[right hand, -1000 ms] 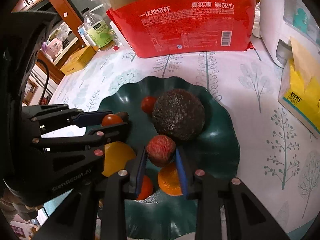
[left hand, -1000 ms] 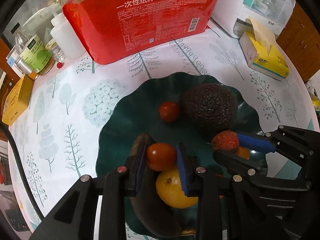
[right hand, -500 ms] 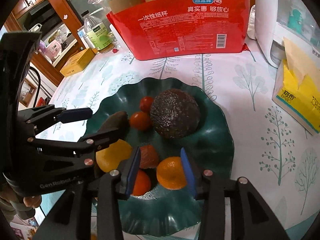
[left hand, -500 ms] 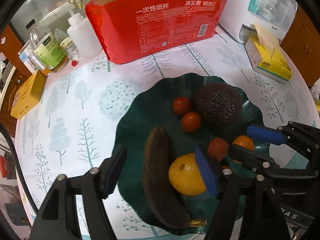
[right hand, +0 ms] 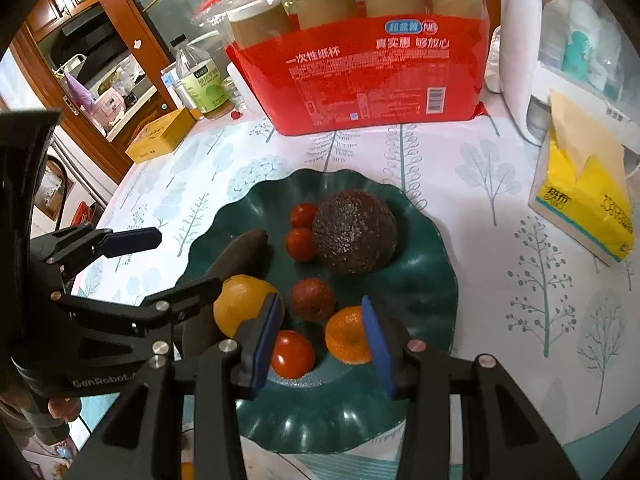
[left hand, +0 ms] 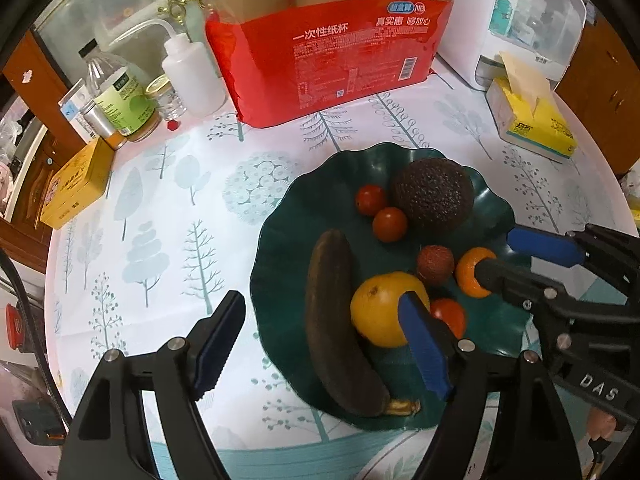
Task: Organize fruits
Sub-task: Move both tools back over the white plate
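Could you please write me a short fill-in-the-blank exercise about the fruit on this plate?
1. All the fruit lies on a dark ____ plate.
2. The number of small red tomatoes on it is ____.
3. The left gripper and right gripper are both ____.
4. The avocado touches the nearer of the two tomatoes on its ____.

Missing words: green; three; open; left

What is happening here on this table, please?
A person holds two black grippers with blue pads over a dark green wavy-edged plate of fruit. The left gripper and the right gripper are both open and hold nothing. On the plate lie a dark overripe banana, a yellow-orange citrus fruit, a rough dark avocado, three red cherry tomatoes, a red lychee and a small orange mandarin.
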